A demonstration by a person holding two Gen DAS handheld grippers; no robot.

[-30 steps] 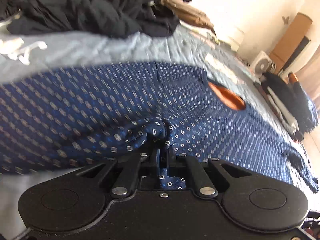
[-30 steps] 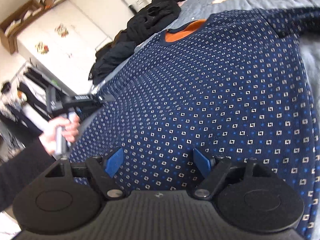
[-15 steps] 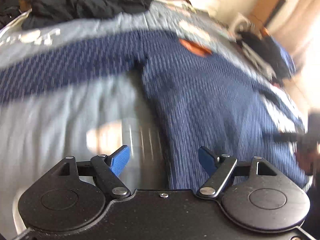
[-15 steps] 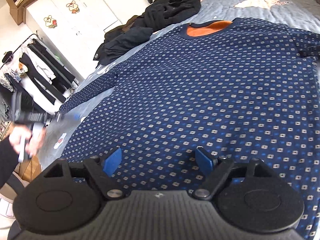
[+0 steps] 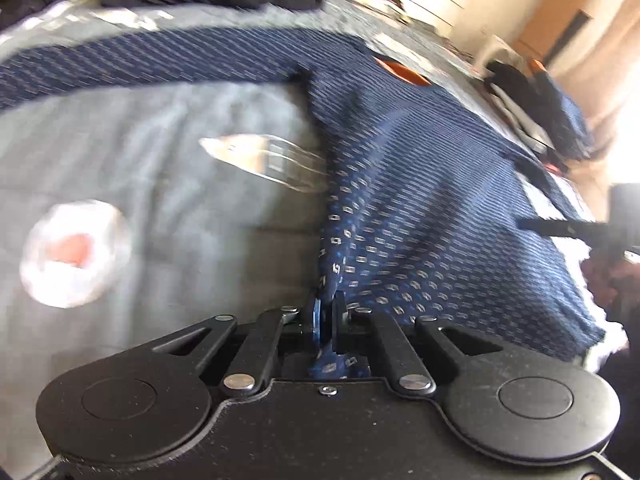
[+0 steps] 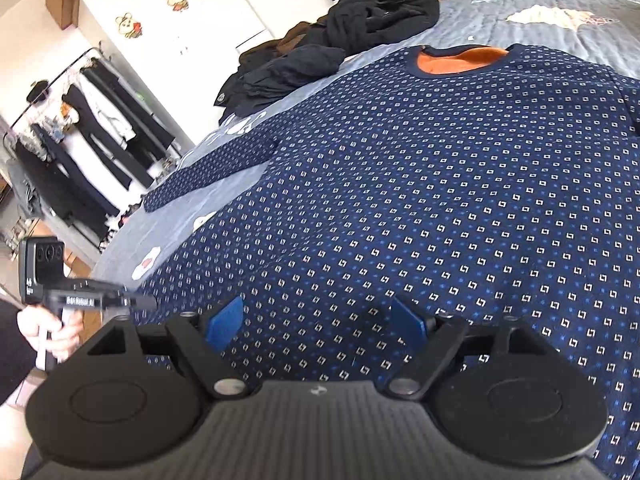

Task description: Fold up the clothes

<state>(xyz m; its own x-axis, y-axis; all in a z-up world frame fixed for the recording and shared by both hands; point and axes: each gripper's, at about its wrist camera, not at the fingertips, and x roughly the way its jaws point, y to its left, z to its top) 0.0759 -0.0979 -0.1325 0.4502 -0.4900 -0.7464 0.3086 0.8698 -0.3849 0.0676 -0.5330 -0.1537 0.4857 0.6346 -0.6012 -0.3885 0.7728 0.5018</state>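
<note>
Fabric filled the nip of the left gripper (image 5: 326, 318): its two fingers were clamped tight on a pinch of the navy patterned sweater (image 6: 420, 184), taken at the lower corner of the side edge, with a tuft of cloth poking out behind the pads. From that pinch the knit rose in soft creases toward the body of the garment — a sign, I would judge, of a light, limp thing that drapes and stretches rather than holds any shape. It looked neither slippery nor fragile; the knit face should give the pads good purchase.

The right gripper (image 6: 320, 322) hung with its blue fingers (image 6: 225, 322) spread wide and nothing between them, just over the hem region of the sweater. The garment itself lay front-up and spread across the grey bedspread (image 5: 160, 152), orange neck lining (image 6: 460, 58) at the far end, one sleeve (image 6: 212, 168) stretched out to the side. Good places to take hold, to my eye, would be hem corners, side seams and shoulders, since a single pinch lets the rest sag.

Beyond it lay a heap of dark clothes (image 6: 352, 32), and a clothes rack (image 6: 80, 140) stood by the wall. As for writing, the body of the left tool, seen from the right wrist, bore small white lettering too blurred to read with confidence; the pale prints on the bedspread were not legible either.
</note>
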